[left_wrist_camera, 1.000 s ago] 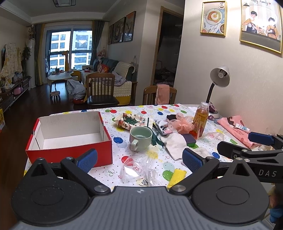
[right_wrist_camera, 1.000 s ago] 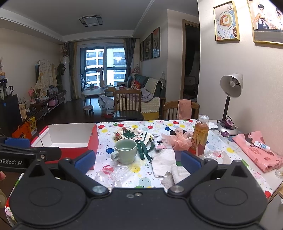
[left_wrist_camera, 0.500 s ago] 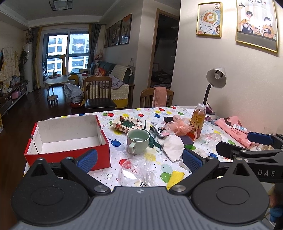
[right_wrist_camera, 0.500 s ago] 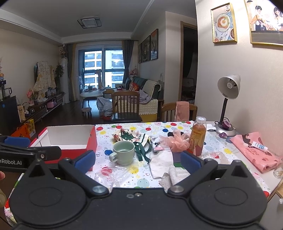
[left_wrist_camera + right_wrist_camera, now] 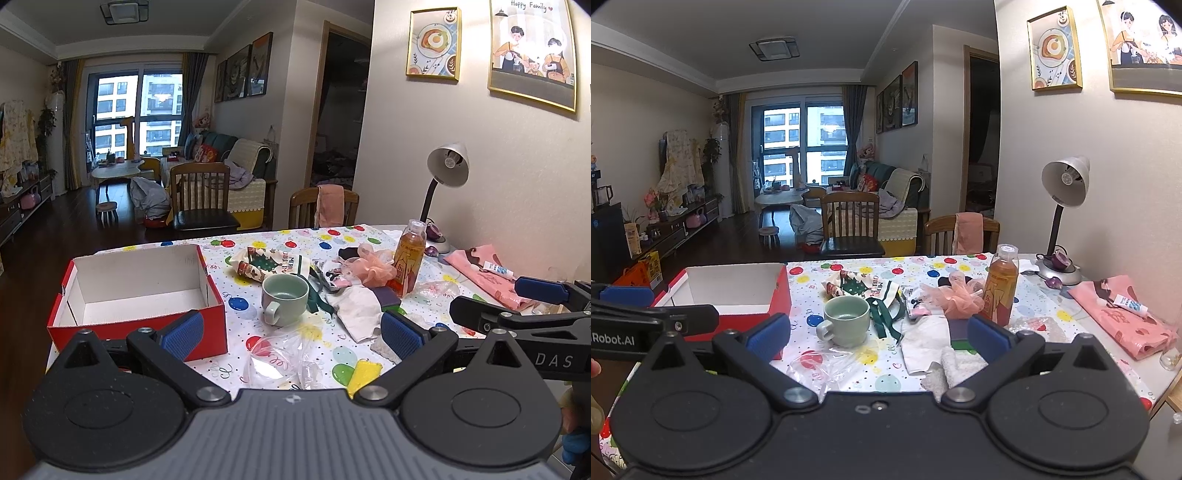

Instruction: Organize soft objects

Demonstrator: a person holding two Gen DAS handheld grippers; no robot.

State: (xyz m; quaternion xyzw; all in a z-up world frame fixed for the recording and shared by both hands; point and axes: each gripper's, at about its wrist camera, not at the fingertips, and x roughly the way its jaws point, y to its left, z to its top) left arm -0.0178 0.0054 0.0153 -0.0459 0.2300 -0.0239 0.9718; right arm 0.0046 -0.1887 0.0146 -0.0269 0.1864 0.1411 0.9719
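An open red box [image 5: 136, 291] with a white inside stands at the table's left; it also shows in the right wrist view [image 5: 738, 295]. Soft things lie mid-table: a Christmas-print pouch [image 5: 269, 262], a pink mesh puff [image 5: 373, 266], a white cloth [image 5: 358, 310], a yellow sponge [image 5: 364, 371], a white towel [image 5: 955, 365] and a pink cloth [image 5: 1123, 317] at the right. My left gripper [image 5: 291, 332] is open and empty above the near edge. My right gripper [image 5: 879, 338] is open and empty, level with it to the right.
A green mug [image 5: 284, 295] stands mid-table, with an orange drink bottle [image 5: 406, 262] and a desk lamp [image 5: 443, 177] toward the wall. Crumpled clear plastic bags [image 5: 280, 362] lie at the near edge. Wooden chairs [image 5: 849, 221] stand beyond the table.
Both grippers have drawn back and risen slightly, so the table looks a little farther away. Both stay open and empty. Nothing on the table has moved.
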